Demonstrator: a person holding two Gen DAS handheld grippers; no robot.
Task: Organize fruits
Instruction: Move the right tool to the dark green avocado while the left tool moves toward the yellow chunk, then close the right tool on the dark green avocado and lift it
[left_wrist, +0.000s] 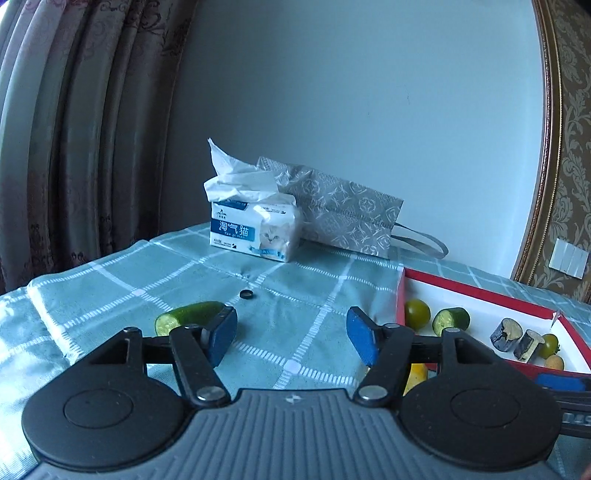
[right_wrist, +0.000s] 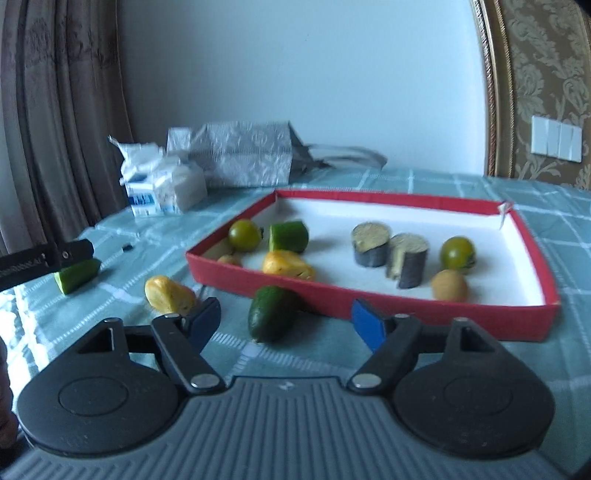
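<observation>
Nearest the right wrist lens, the right gripper (right_wrist: 286, 325) is standing with its jaws apart and nothing pressed between the pads; a dark green cucumber end (right_wrist: 271, 312) is lying on the checked tablecloth (right_wrist: 535, 199) just beyond the gap, touching the near wall of the red tray (right_wrist: 424, 314). This view is blurring, so small items are reading poorly — a pale round piece at the tray's near-left corner cannot be identified. Inside the tray are sitting two green tomatoes, a cut cucumber piece (right_wrist: 288, 236), a yellow piece, two dark-skinned cylinders (right_wrist: 389, 253) and a tan round fruit. A second yellow piece (right_wrist: 168, 294) is lying outside, left of the gripper. In the left wrist view the left gripper (left_wrist: 291, 332) is likewise holding its jaws open and empty; a cucumber half (left_wrist: 190, 315) is lying just behind its left pad, partly hidden by it. The tray is being cut off at that frame's right edge. A tissue pack (left_wrist: 251, 225) and a grey patterned bag (left_wrist: 340, 210) are resting at the far side.
</observation>
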